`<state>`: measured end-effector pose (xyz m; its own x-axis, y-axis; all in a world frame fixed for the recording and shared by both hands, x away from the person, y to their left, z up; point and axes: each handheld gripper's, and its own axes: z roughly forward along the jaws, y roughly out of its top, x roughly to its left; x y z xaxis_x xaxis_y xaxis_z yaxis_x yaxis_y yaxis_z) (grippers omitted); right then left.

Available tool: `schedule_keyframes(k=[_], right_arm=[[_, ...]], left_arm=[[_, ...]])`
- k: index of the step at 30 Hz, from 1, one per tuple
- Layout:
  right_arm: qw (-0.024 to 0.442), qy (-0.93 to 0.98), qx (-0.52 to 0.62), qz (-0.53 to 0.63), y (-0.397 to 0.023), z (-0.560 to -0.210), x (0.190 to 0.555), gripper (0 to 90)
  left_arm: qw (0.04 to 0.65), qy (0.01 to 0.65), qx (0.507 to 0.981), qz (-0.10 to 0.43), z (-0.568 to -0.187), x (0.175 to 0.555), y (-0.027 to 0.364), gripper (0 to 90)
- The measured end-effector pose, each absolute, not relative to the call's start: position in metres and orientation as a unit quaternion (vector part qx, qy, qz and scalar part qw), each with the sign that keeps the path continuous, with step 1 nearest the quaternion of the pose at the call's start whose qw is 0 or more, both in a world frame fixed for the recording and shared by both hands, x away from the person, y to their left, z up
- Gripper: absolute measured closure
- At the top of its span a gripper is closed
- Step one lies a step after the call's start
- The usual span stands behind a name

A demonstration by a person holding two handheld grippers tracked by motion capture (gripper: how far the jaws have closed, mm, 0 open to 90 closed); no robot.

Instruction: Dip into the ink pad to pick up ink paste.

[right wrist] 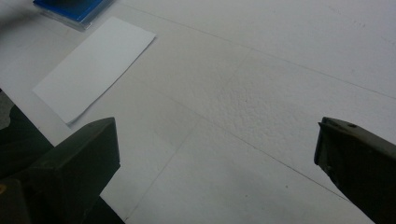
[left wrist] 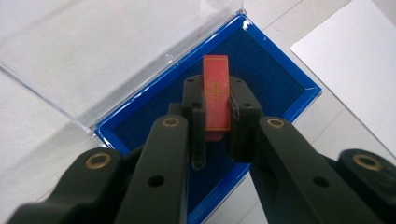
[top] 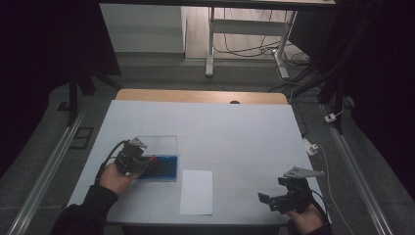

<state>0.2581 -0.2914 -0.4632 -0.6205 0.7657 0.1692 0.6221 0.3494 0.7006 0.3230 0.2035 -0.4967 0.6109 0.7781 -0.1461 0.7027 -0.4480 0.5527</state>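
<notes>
**Red block pinched over the blue tray: where the hold could fail**

The left gripper (left wrist: 215, 116) has its jaws closed on a small red block (left wrist: 216, 95), which stands upright between them, its gold-printed face turned to the camera. It hangs above the dark lining of the blue tray (left wrist: 299, 77), whose clear lid (left wrist: 107, 51) lies folded open on the far side. In the high view the tray (top: 167, 168) sits near the left edge of the tabletop (top: 235, 132), with the left gripper (top: 147, 164) over its left end.

The right gripper (top: 266, 199) waits near the front right corner, jaws spread wide with nothing between them. A white sheet of paper (top: 196, 192) lies flat between the tray and that gripper.

Likely risks, as I judge them:
- The pads seem to hold only the block's lower part, so a tilt of the hand could let it pivot or slip out.
- The tray looks light; a push downwards on the lining could slide it across the tabletop or onto the paper.
- The raised blue rim could catch the block if it travels low.
</notes>
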Motion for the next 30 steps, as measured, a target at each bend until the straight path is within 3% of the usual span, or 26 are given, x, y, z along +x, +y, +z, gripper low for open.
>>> schedule_keyframes(k=[20,30], right_arm=[[0.095,0.819,0.423,0.377,-0.291,-0.463,0.258,0.4],[0.095,0.82,0.422,0.376,-0.29,-0.463,0.259,0.4]], left_arm=[[0.293,0.438,0.848,0.049,-0.503,0.327,0.206,80.0],[0.261,0.428,0.86,0.097,-0.501,0.319,0.192,80.1]])
